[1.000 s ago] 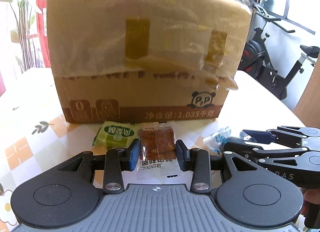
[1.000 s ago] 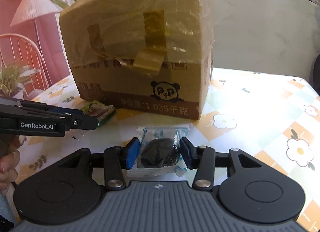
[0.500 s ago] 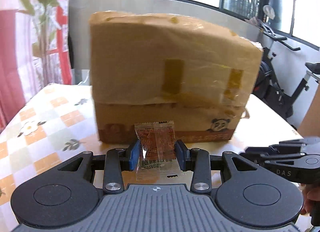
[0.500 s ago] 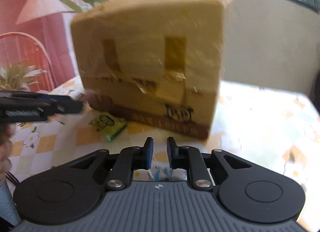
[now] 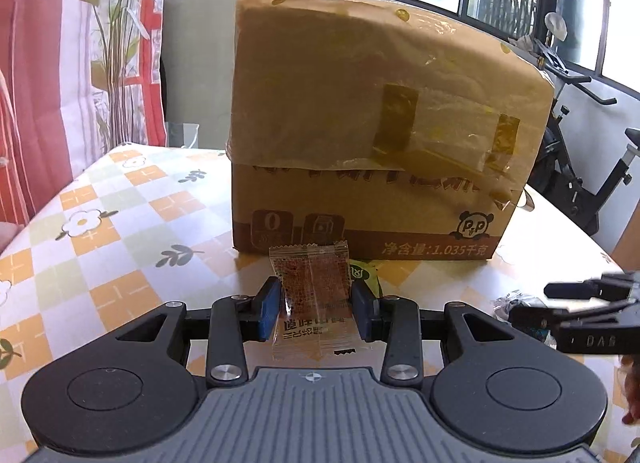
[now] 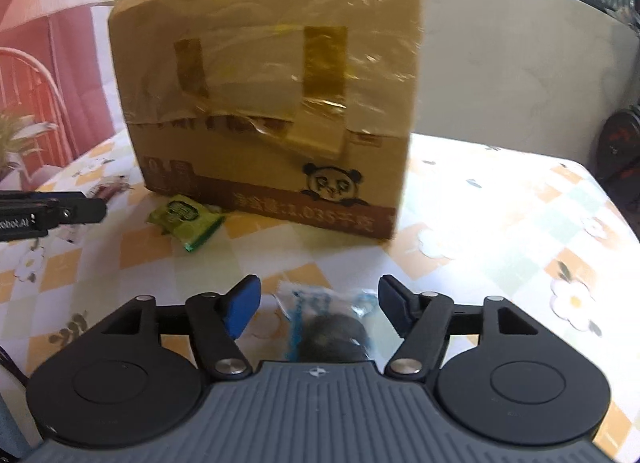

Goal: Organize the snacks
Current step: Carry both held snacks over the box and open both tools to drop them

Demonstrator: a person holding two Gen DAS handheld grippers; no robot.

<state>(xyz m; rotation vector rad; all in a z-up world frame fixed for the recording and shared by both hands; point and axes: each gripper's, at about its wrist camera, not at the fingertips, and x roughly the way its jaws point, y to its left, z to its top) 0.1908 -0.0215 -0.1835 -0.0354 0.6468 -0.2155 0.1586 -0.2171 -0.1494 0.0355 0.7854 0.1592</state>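
Observation:
My left gripper [image 5: 316,305] is shut on a clear packet with an orange-brown snack [image 5: 314,287], held above the table in front of the taped cardboard box [image 5: 380,135]. My right gripper [image 6: 319,305] is open; a clear blue-printed packet with a dark snack [image 6: 330,333] lies on the table between its fingers, untouched. A green snack packet [image 6: 186,219] lies by the box's front [image 6: 272,103]; only its edge [image 5: 366,275] shows in the left wrist view. The left gripper shows at the left edge of the right wrist view [image 6: 52,209], and the right gripper's fingers [image 5: 580,299] at the right of the left wrist view.
The table [image 6: 500,223] has a flowered checked cloth. An exercise bike [image 5: 592,167] stands beyond the table on the right. A curtain and plant [image 5: 116,43] are behind on the left. A red chair [image 6: 36,103] is at the left.
My left gripper has lifted and pulled back with the orange-brown packet. My right gripper closed, then opened wide; the dark snack packet now lies loose on the table.

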